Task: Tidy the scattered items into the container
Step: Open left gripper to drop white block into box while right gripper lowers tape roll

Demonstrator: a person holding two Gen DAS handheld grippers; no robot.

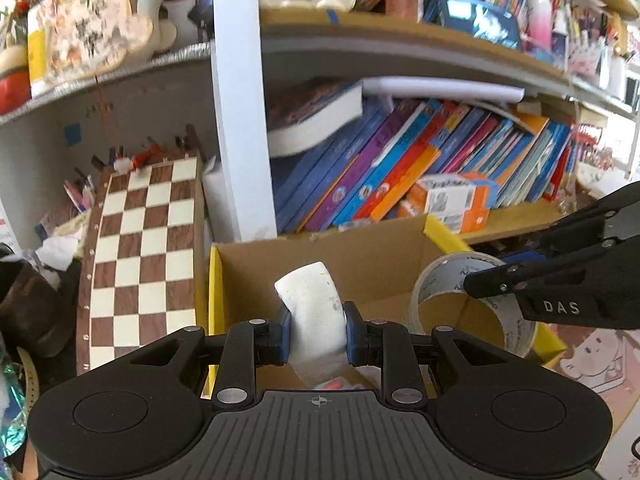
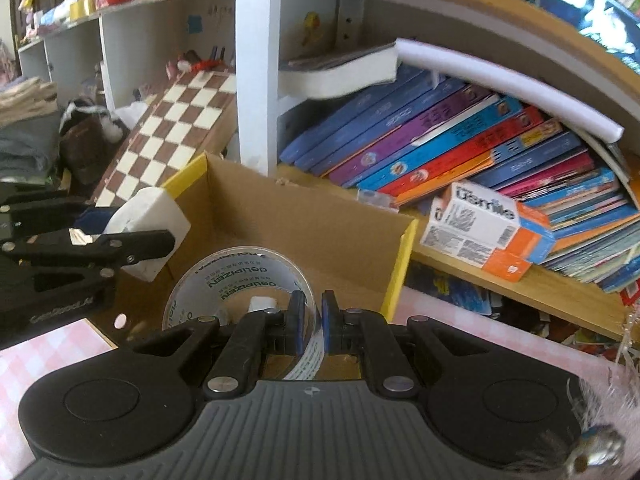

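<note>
Left claw (image 1: pixel 315 338) squeezes white block (image 1: pixel 310 304) over box (image 1: pixel 360 256). Right claw (image 2: pixel 311 326) pinches tape roll (image 2: pixel 236 280) rim, over box too.

A home: cluttered shelves (image 1: pixel 420 36) of children's books (image 1: pixel 392 168) (chessboard (image 1: pixel 144 256) leaning nearby).

Left claw (image 1: pixel 315 336): black, two blue-padded fingers (image 1: pixel 282 336) clamped on opposite faces of a white curved block, held level. Right claw (image 2: pixel 311 330): black, blue pads (image 2: pixel 329 326) pinched across the wall of a clear tape roll, just beside the left claw.
</note>
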